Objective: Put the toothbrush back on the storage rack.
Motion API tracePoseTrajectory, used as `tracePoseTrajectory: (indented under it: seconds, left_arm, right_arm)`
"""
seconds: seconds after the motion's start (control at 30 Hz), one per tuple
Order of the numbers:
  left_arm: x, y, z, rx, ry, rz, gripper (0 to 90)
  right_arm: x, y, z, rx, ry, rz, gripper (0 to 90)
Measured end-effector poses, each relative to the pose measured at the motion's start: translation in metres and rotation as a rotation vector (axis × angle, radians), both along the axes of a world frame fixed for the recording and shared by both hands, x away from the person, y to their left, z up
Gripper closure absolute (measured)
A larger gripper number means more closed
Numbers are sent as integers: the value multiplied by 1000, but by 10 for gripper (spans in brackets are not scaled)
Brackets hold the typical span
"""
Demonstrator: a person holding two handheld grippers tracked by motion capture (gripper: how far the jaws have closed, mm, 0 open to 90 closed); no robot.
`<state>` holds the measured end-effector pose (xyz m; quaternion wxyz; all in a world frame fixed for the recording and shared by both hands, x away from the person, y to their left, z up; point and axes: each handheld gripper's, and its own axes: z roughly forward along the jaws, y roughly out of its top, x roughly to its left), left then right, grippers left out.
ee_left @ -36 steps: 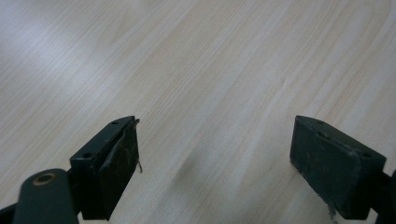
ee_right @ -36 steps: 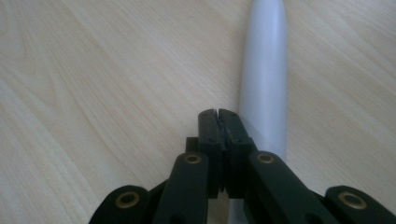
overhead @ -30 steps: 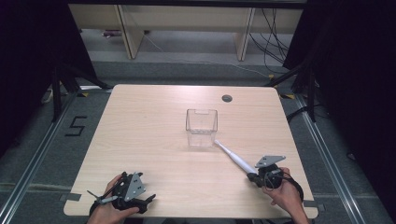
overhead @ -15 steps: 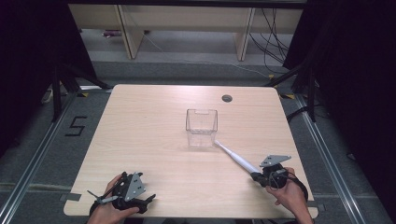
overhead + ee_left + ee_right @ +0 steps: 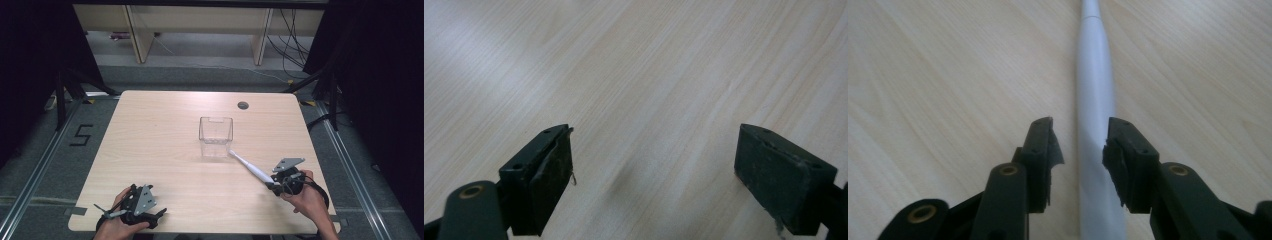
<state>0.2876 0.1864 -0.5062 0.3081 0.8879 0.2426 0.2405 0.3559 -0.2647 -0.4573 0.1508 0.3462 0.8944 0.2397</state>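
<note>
high view: the right tool [image 5: 278, 183] sits at the lower right of the frame, at the thick end of a white toothbrush [image 5: 248, 167] that lies flat on the surface [image 5: 160, 135]. the brush runs diagonally up-left, its head just beside the lower right corner of a clear plastic box [image 5: 216, 136] near frame centre. the left tool [image 5: 131, 206] rests at the lower left, well apart from both.

left gripper view: the left tool [image 5: 654, 170] stands wide open over bare wood, holding nothing.

right gripper view: the right tool [image 5: 1079, 150] straddles the toothbrush [image 5: 1095, 105] handle, jaws narrowed to a small gap on each side; contact is not evident, so i judge it not yet clamped.

risks, as judgement: the handle is smooth, round and tapered, so a closure this far back may let it roll or squirt out. a grip at the very end leaves a long overhang; the head could droop, swing and strike the box rim. the box looks light and may be pushed or tipped by a nudge.
</note>
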Motion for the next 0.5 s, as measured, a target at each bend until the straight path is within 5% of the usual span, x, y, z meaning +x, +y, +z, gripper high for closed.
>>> tracePoseTrajectory:
  seconds: [0.13,0.4,0.5]
  left_arm:
    - [1,0,0,5,-9,0,151]
    - [1,1,1,8,-16,-1,151]
    - [1,1,1,5,-15,-3,151]
  right_arm:
    - [9,7,0,-35,82,-5,553]
    - [36,28,-1,-154,133,18,522]
    - [40,30,-1,-160,150,28,523]
